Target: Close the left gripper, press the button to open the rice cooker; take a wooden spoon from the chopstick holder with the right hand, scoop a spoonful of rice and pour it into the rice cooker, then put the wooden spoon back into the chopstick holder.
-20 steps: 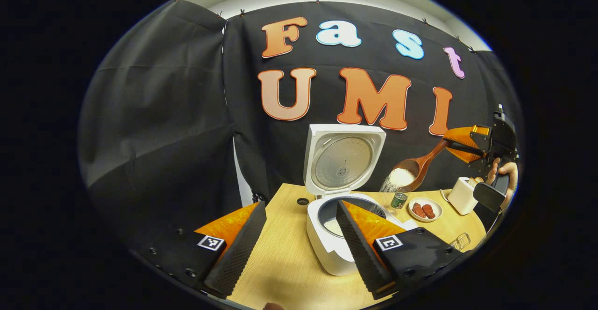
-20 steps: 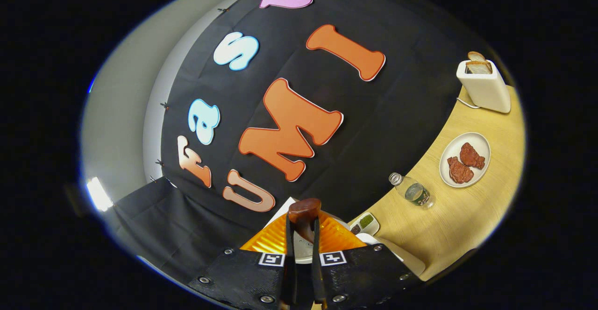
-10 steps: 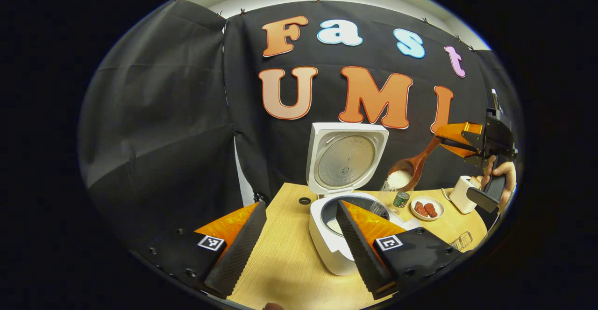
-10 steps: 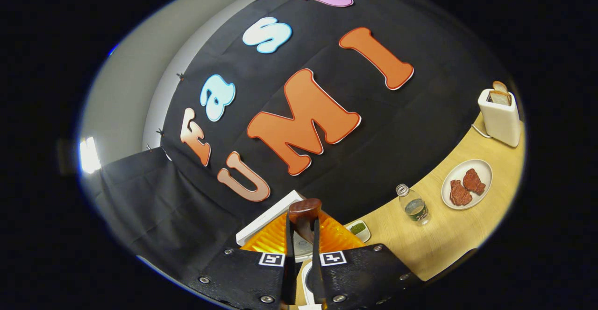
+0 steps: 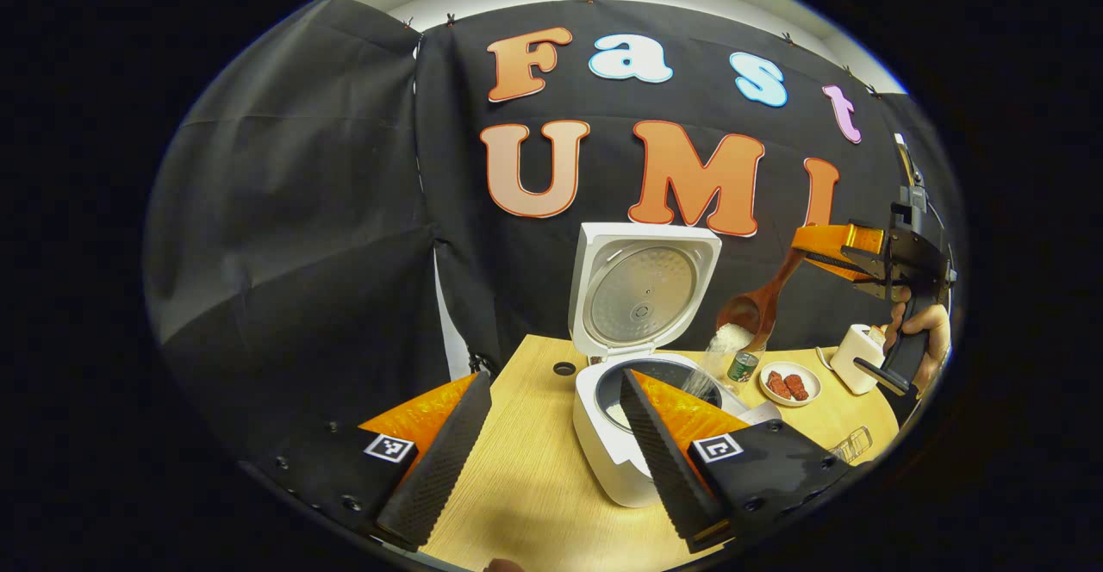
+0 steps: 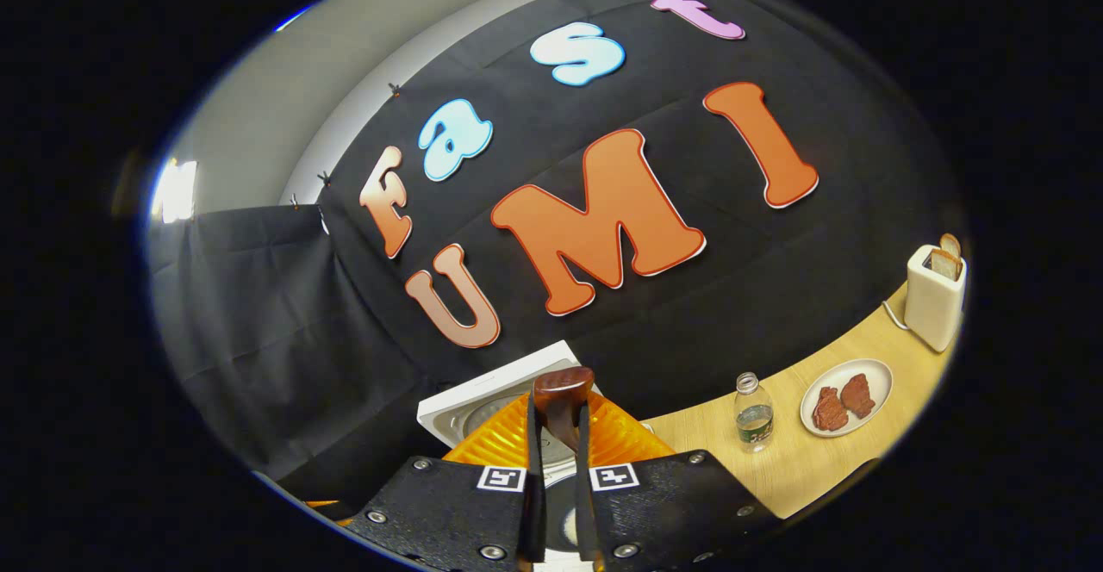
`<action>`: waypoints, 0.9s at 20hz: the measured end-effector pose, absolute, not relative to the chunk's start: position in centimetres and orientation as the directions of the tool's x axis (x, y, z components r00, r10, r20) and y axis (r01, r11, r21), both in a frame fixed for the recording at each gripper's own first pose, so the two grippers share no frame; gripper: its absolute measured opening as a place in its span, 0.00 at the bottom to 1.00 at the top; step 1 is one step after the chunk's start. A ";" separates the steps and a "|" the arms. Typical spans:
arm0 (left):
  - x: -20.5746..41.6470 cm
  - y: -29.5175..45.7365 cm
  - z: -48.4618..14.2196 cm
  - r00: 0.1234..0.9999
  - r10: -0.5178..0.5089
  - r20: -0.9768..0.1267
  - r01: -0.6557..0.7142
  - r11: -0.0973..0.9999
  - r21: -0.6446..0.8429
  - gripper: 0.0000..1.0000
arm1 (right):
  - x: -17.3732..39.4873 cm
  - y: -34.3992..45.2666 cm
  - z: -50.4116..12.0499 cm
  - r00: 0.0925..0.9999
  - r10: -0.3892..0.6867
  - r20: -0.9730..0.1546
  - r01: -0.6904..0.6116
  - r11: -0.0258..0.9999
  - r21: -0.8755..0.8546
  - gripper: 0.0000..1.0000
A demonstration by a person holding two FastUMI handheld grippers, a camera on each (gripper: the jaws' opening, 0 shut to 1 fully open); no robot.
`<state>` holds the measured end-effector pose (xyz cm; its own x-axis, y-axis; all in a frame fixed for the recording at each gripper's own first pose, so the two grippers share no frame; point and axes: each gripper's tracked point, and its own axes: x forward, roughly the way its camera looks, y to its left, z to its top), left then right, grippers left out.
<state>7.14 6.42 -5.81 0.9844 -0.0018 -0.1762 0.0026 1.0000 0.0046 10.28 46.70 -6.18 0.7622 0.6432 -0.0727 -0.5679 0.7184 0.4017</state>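
I hold the right gripper (image 5: 827,255) clamped on the handle of the spoon (image 5: 755,313), both fingers pressed against it, as the right gripper view also shows, where the handle end (image 6: 562,385) sits pinched between them. In the left gripper view the spoon's bowl tips down above the right rim of the cooker (image 5: 613,434), and rice (image 5: 728,338) streams from it toward the open pot. The left gripper (image 5: 551,443) hangs in front of the cooker with its fingers wide apart, holding nothing. Risk, as I judge it: the bowl hangs near the pot's right edge rather than over its middle, so grains may fall past the rim onto the table (image 5: 526,494) or toward the bottle (image 5: 738,366) just beside it; a handle that twists in the grip would dump the load at once. Containers: the pot already holds a pale patch of rice on its floor; the lid (image 5: 642,292) stands upright; the plate (image 6: 844,398) carries two reddish pieces; the toaster (image 6: 933,298) holds a slice of bread; the bottle looks partly filled.
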 end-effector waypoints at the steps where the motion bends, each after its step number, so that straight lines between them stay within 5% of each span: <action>1: 7.1 6.5 -5.9 0.985 0.001 -0.175 0.001 1.000 0.009 1.00 | 10.0 47.0 -6.2 0.758 0.648 -0.069 -0.581 0.720 0.380 0.13; 18: 7.4 7.0 -7.2 0.981 0.015 -0.194 -0.015 1.000 0.005 1.00 | 5.1 52.2 -6.7 0.636 0.768 -0.078 -0.771 0.627 -0.109 0.13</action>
